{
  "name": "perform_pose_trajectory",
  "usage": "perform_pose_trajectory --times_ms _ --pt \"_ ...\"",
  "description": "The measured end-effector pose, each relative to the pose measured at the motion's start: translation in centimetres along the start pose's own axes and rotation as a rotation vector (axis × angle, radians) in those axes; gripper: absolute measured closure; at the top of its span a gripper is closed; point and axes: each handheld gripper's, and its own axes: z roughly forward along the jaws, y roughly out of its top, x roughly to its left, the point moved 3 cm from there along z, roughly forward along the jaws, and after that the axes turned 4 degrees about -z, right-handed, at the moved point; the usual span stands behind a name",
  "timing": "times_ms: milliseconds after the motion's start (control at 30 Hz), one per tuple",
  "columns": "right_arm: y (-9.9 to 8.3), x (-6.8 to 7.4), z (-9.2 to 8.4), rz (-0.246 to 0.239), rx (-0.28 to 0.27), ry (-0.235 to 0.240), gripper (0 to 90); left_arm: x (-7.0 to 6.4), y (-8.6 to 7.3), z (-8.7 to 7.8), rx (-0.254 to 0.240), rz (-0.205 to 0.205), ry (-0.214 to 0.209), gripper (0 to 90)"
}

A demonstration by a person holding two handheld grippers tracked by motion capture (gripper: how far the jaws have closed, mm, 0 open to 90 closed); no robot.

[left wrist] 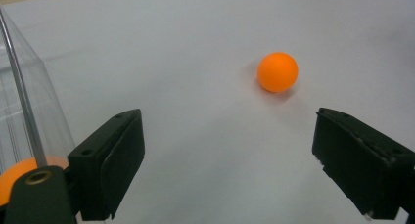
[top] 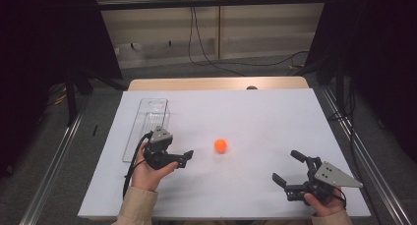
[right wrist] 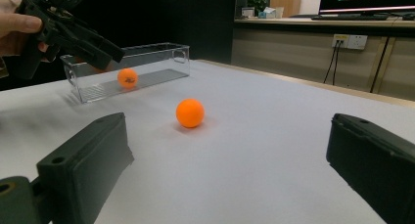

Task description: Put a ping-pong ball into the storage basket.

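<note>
So we've got one small orange ball [right wrist: 127,78] already sitting in the clear plastic box [right wrist: 161,62], looks like. The second orange ball [top: 221,146] is loose mid-table, untouched. Left gripper [top: 184,157] and right gripper [top: 289,168] both gape wide, holding nothing.

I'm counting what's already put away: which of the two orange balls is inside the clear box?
The ball behind the clear box's wall, close under the left gripper. The other ball lies loose on the white table, outside any container.

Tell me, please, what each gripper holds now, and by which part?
Nothing. The left gripper and right gripper are open and empty; the small orange plastic ball lies free on the table.
</note>
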Motion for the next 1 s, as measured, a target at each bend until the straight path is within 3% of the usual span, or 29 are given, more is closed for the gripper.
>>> perform_pose_trajectory --times_ms 1000 --pt "-0.02 -0.03 -0.01 0.003 0.0 -0.002 1.6 -0.92 -0.05 0.96 0.007 0.016 -0.021 11.6"
